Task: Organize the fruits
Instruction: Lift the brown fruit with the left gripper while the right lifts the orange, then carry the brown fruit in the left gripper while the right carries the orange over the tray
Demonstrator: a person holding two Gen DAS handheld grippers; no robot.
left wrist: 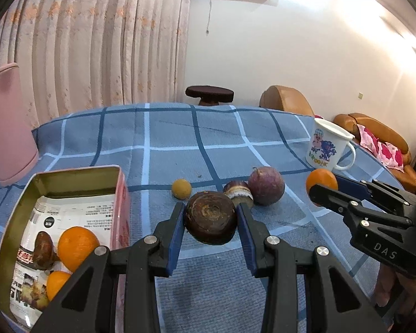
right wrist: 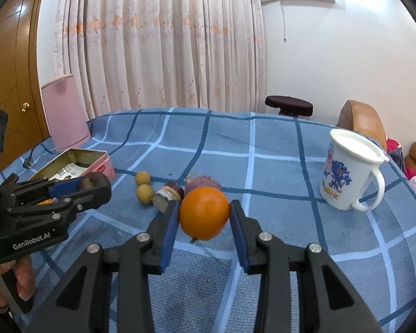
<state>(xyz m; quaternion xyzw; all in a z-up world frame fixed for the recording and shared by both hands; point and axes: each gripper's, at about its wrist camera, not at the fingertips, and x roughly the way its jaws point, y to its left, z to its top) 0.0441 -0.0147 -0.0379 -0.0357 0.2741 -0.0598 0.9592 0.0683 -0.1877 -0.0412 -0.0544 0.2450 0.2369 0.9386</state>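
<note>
Presently, left claw [left wrist: 210, 216] grips a brown water chestnut [left wrist: 210, 217] between its pads; right claw [right wrist: 204, 213] clamps an orange [right wrist: 204, 213], both above the tabletop [right wrist: 263, 166].

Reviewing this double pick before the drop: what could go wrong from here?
1. The brown fruit is round and pinched only at its sides by the left gripper; it may slip.
2. The tin already holds two oranges, so landing room is tight.
3. The right gripper with the orange is close; they could collide.

Brown chestnut [left wrist: 210, 216] and orange [right wrist: 204, 213] clamped aloft; tin [left wrist: 69, 176] holds 3 fruits.
</note>
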